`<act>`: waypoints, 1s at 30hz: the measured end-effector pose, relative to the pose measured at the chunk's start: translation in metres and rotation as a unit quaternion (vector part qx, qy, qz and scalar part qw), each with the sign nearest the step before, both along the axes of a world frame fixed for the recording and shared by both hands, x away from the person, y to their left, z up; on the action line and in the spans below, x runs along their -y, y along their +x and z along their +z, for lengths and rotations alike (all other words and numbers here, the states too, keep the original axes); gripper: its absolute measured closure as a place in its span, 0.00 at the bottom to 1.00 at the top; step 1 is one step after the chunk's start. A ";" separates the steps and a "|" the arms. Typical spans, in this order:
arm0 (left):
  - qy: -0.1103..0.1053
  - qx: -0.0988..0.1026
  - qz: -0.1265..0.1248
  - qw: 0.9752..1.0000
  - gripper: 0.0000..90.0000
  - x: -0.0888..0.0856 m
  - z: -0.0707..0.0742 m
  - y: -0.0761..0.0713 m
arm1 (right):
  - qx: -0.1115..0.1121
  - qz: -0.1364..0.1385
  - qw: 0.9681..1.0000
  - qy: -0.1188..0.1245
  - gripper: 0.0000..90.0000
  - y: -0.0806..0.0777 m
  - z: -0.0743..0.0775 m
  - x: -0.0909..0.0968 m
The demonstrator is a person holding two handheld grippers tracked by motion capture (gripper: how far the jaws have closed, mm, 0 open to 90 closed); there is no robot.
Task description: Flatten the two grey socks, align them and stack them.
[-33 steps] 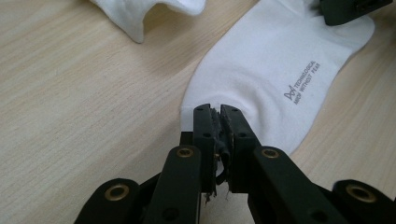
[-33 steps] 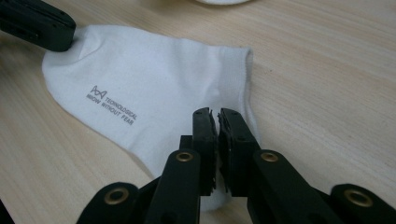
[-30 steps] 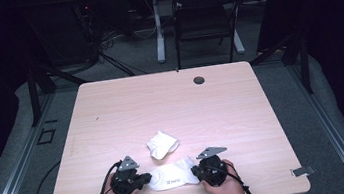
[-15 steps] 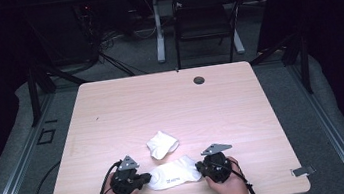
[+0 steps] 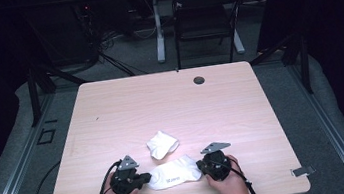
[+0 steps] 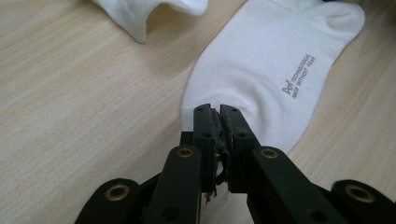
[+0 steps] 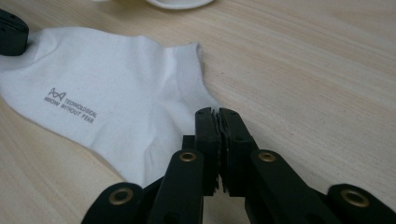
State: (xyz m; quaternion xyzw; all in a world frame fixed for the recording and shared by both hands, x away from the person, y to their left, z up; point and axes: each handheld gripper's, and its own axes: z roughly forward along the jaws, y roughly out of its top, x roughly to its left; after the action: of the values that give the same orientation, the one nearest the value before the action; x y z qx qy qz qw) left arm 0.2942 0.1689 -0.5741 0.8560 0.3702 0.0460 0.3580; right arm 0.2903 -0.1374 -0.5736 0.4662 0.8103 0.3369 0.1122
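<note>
The left hand-held gripper (image 6: 217,109) is seen with jaws pressed together, clamped on the edge of a flat white sock (image 6: 275,65); a bit of fabric is pinched between the pads. In the high view the left hand-held gripper (image 5: 143,178) is held at the sock's left end, near the front edge of the tabletop (image 5: 126,113).

The right hand-held gripper (image 7: 217,112) is also closed, jaws together at the cuff end of the flat white sock (image 7: 107,102); whether fabric is actually pinched there cannot be told for sure, though it looks likely. In the high view the right hand-held gripper (image 5: 203,166) is held at the right end of the flat white sock (image 5: 175,172).

Grey print is read on the sock in both gripper views: a small logo mark, then "TECHNOLOGICAL MEOW WITHOUT FEAR".

A second, crumpled white sock (image 5: 161,144) is seen just behind the flat one, apart from both grippers. A dark round grommet (image 5: 199,80) is set near the far edge of the tabletop.

Compared with the earlier high-view frames, the right gripper has been shifted slightly outward and the flat sock is stretched a little longer; the crumpled sock is unchanged.
</note>
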 end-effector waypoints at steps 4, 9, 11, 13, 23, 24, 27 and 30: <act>0.000 -0.009 0.002 1.000 0.95 -0.002 0.001 -0.002 | -0.007 0.006 1.000 0.000 0.98 -0.007 0.001 -0.001; 0.010 -0.010 0.003 1.000 0.94 -0.003 0.003 -0.005 | -0.021 0.018 1.000 -0.008 0.99 -0.016 0.003 -0.003; 0.012 -0.009 0.005 1.000 0.94 -0.004 0.003 -0.005 | -0.023 0.024 0.999 -0.014 0.99 -0.021 0.004 -0.006; 0.013 -0.012 0.008 1.000 0.94 -0.006 0.003 -0.006 | -0.022 0.027 0.999 -0.017 0.99 -0.023 0.004 -0.009; -0.012 -0.003 0.020 1.000 0.86 -0.010 0.010 -0.005 | 0.008 0.033 0.999 0.014 0.89 -0.022 0.016 -0.010; -0.014 0.001 0.024 1.000 0.84 -0.011 0.010 -0.005 | 0.011 0.036 0.999 0.018 0.88 -0.020 0.018 -0.011; -0.017 0.011 0.033 0.999 0.81 -0.014 0.012 -0.002 | 0.021 0.047 0.999 0.011 0.85 -0.012 0.021 -0.018; -0.020 0.017 0.040 0.999 0.77 -0.016 0.013 0.000 | 0.029 0.051 0.998 0.010 0.85 -0.008 0.022 -0.024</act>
State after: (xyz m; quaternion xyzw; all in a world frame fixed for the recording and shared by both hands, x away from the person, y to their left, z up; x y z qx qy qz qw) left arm 0.2945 0.1847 -0.5613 0.8323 0.3984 0.0676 0.3794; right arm 0.2827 -0.1138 -0.5519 0.4155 0.8262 0.3632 0.1136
